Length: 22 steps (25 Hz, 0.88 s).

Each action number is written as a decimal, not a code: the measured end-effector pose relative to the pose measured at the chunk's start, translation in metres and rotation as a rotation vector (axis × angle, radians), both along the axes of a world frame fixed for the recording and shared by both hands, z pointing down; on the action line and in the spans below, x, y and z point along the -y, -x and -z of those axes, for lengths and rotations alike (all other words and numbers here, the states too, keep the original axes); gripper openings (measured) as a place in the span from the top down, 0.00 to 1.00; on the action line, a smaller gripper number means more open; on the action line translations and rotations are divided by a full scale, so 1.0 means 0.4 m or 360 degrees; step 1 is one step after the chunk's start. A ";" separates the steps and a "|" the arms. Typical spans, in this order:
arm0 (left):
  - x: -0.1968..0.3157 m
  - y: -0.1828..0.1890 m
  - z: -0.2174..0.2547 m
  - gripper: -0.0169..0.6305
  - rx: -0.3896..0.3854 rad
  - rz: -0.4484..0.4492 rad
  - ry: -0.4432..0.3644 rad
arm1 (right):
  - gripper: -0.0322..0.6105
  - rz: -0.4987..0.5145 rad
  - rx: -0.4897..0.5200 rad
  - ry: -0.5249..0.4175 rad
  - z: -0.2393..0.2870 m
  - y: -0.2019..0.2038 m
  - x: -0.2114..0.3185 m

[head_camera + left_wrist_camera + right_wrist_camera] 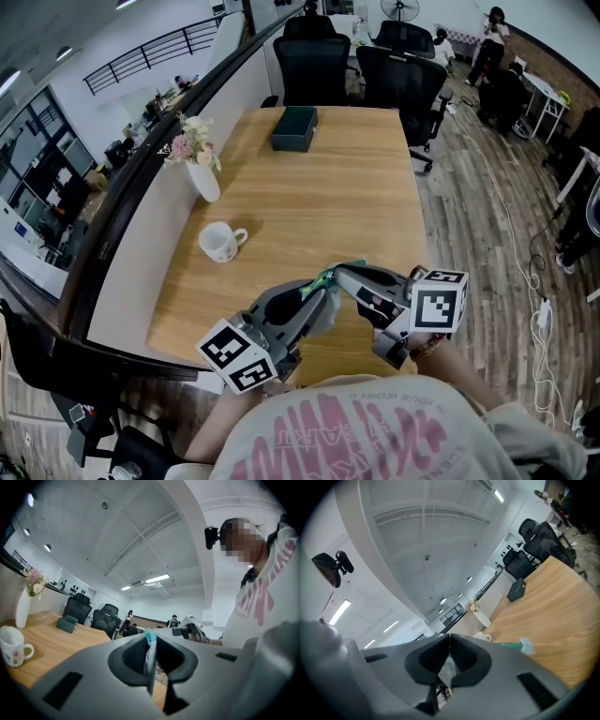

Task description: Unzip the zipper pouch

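a person in a pale shirt with pink print holds a zipper pouch (327, 309) in the air between two hand-held grippers, above the near edge of a wooden table (328, 197). the pouch is grey, with a green zipper (324, 277) along its top. what it holds cannot be seen.

farther up the table, near its left edge, a white vase (203, 180) holds a small bunch of pink and white flowers (190, 142). a white mug (220, 242) stands just in front of it, handle to the right, its inside not readable. a dark green box (294, 128) sits closed near the far end.

by count: one pouch, one vase, one mug, one box, two grippers. black office chairs (314, 66) crowd the far end of the table, too overlapped to number.

the left gripper (314, 295) reaches in from the lower left and points up and to the right, its marker cube low and nearest the person. its jaws are clamped on a thin edge of the pouch, which runs up between the pads and ends in a teal tip.

the right gripper (345, 275) comes in from the right and points left, roughly level, its marker cube by the person's wrist. its jaw tips are pressed together on the pouch top, with pale fabric showing between the pads lower down. in the right gripper view the green zipper tape runs out to the right of the jaws.

the two sets of jaws meet nose to nose at the pouch.
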<state>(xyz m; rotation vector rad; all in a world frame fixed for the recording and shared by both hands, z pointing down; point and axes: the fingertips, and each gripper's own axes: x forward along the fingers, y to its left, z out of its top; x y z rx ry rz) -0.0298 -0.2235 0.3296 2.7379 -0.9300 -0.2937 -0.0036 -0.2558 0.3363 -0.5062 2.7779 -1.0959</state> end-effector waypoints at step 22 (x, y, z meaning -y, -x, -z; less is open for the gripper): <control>-0.017 0.000 -0.011 0.91 0.0027 -0.0009 0.0003 | 0.94 -0.0013 -0.0100 -0.0012 -0.029 -0.003 -0.006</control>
